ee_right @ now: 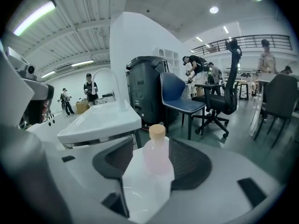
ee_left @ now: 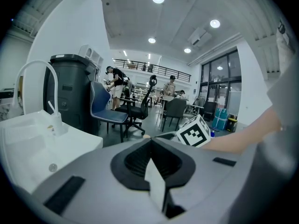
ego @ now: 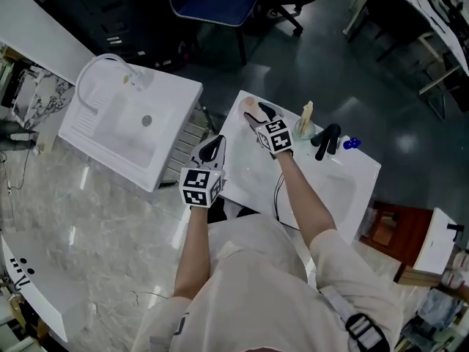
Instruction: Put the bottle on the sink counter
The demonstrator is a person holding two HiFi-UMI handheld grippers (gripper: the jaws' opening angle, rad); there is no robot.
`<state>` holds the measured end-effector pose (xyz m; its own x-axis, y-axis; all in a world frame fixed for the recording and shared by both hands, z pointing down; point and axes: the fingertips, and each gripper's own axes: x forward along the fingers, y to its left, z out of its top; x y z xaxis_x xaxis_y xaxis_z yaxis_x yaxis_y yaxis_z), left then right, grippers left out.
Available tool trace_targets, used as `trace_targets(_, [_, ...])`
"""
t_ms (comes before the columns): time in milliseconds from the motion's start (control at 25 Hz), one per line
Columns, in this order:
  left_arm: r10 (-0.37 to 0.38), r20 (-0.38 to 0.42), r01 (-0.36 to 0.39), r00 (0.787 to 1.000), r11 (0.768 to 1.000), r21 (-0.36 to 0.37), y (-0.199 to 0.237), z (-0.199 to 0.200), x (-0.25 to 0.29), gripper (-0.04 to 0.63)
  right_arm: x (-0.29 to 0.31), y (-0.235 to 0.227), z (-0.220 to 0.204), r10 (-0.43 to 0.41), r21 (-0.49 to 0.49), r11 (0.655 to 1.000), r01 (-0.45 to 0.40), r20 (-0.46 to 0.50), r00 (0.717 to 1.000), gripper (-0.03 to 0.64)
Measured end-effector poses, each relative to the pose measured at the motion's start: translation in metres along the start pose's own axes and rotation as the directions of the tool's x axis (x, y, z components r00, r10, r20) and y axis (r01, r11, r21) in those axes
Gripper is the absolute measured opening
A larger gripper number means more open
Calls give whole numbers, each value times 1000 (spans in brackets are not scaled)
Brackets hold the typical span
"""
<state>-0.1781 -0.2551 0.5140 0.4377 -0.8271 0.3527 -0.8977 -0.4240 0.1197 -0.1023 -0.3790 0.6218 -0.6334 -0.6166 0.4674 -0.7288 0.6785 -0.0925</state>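
Observation:
A small pink bottle (ego: 250,105) with a tan cap stands upright on the far left corner of the white sink counter (ego: 242,169). My right gripper (ego: 258,114) is just behind it. In the right gripper view the bottle (ee_right: 157,155) stands on the counter (ee_right: 140,190) between the jaws of the right gripper (ee_right: 154,147), which is open, with a gap at each side. My left gripper (ego: 216,144) hovers off the counter's left edge. In its own view the left gripper (ee_left: 150,142) is shut with nothing in it.
The counter carries a black faucet (ego: 327,139), a cup holding a brush (ego: 305,122) and a small blue object (ego: 352,143). A second white sink (ego: 132,123) with a white faucet stands to the left. A blue chair (ego: 212,2) is beyond; a dark bin (ee_right: 145,87) stands nearby.

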Motion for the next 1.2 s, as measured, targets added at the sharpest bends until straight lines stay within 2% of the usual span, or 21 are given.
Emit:
trace_targets(320, [0,8,0,1000,1000,25,-2,3,1,6,-40,21,16,5,-21,1000,-4,73,997,238])
trace_targets(600, [13,16,-12,1000,1000,-15,5,-1,7,6,-79,28,28,-43,26,999,40,116,992,239])
trace_targets(880, [-8,22,8,1000,1000,4,-2,5,15,6,-107,31,26,-81,79,994,71,130,988,239])
trace_targets(1200, [-1,14,0,1000,1000,20,4,5,11,6,-120,43,18,-118,94,990,104,150,982,238])
